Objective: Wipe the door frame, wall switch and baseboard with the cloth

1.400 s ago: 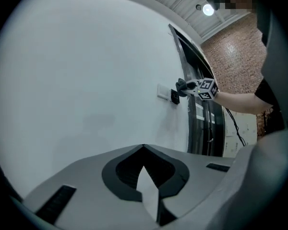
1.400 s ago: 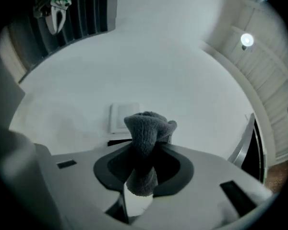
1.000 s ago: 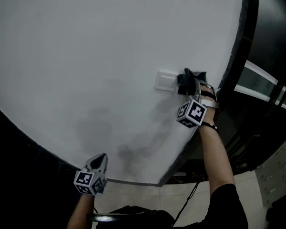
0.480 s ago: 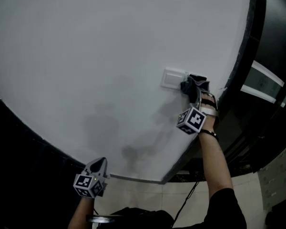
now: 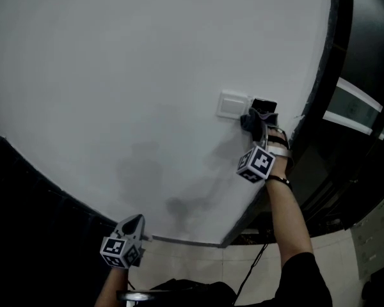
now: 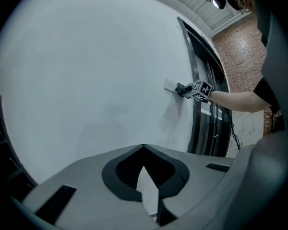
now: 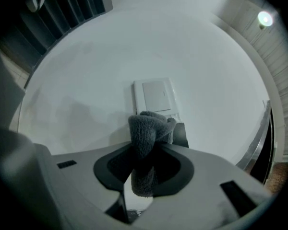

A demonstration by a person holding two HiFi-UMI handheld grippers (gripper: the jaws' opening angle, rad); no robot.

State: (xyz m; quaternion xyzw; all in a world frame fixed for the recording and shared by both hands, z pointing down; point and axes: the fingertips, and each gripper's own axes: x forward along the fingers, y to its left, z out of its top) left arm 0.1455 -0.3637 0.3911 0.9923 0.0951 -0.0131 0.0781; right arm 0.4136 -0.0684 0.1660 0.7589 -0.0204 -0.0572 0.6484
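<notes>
A white wall switch [image 5: 232,105] sits on the white wall [image 5: 147,75], just left of the dark door frame [image 5: 331,75]. My right gripper [image 5: 258,119] is shut on a dark grey cloth [image 5: 251,116], whose bunched end lies against the switch's right edge. In the right gripper view the cloth [image 7: 146,138] bulges out between the jaws just below the switch [image 7: 156,97]. My left gripper [image 5: 132,224] hangs low by the foot of the wall, shut and holding nothing. The left gripper view shows the switch [image 6: 169,85] and the cloth [image 6: 181,88] far off.
A thin grey strip [image 5: 179,240] runs along the foot of the wall above a pale tiled floor [image 5: 198,264]. A dark panel [image 5: 25,222] fills the lower left. A cable [image 5: 253,267] hangs below the right arm. Glass and dark bars [image 5: 365,120] lie beyond the frame.
The right gripper and cloth have stayed at the switch's right edge, sinking slightly lower against it. The left gripper has barely moved.
</notes>
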